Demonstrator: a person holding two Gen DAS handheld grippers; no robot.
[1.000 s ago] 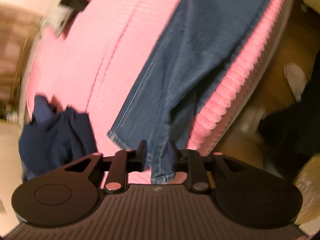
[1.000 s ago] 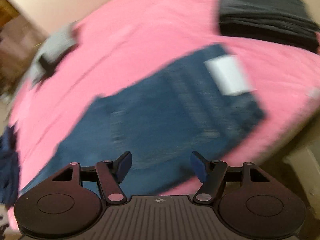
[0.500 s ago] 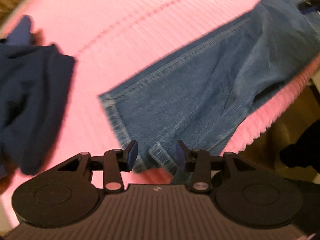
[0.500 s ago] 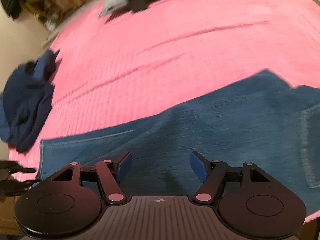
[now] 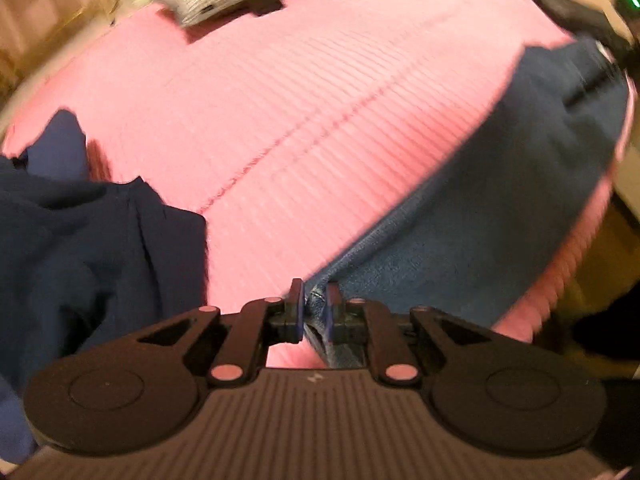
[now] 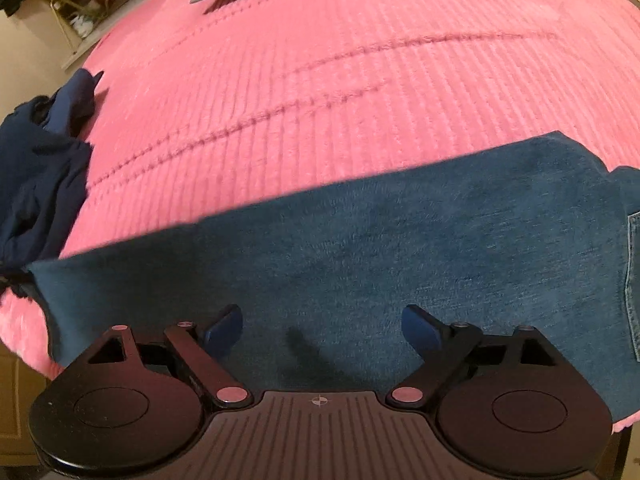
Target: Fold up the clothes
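Our left gripper (image 5: 314, 306) is closing, its jaws pinching the jeans (image 6: 360, 256) hem. Our right gripper (image 6: 322, 326) is opening wide just above the denim, which stretches across the pink blanket (image 6: 320, 80) ahead.

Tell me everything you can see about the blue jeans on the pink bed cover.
The jeans are blue denim, lying stretched flat along the near edge of the ribbed pink bed cover. A stitched back pocket shows at the right end. The left tongs are closing on the hem, with cloth between the pads. The right tongs hang open over the middle, not gripping it.
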